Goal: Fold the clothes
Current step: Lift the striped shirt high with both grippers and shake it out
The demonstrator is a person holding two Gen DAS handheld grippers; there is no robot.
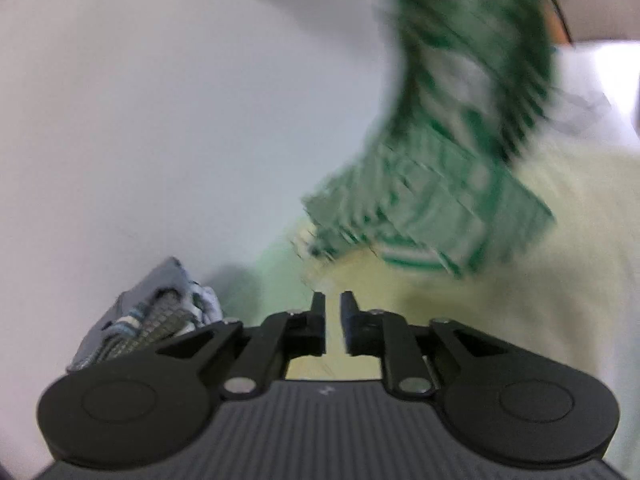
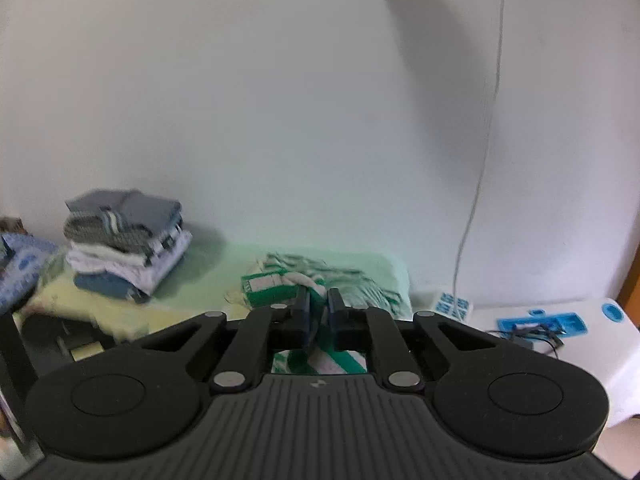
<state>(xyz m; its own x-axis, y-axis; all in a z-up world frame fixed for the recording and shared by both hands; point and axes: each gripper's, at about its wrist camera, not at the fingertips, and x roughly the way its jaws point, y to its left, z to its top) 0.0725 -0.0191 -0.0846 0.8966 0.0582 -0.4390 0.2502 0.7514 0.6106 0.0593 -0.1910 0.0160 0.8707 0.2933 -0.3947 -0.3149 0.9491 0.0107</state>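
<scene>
A green-and-white patterned cloth (image 1: pixel 460 128) hangs blurred at the upper right of the left wrist view, lifted off the pale yellow bed cover (image 1: pixel 560 280). My left gripper (image 1: pixel 333 308) sits below and left of it, jaws a narrow gap apart with nothing between them. In the right wrist view my right gripper (image 2: pixel 319 304) is shut on a twisted fold of the same cloth (image 2: pixel 276 284). Part of it lies bunched on the bed beyond the fingers and part hangs beneath them.
A stack of folded clothes (image 2: pixel 124 248) stands at the back left by the white wall (image 2: pixel 280 100), also seen as the stack (image 1: pixel 152 320). A power strip (image 2: pixel 456 304) with a cable (image 2: pixel 480 160) and a blue item (image 2: pixel 540 324) lie on a white table at right.
</scene>
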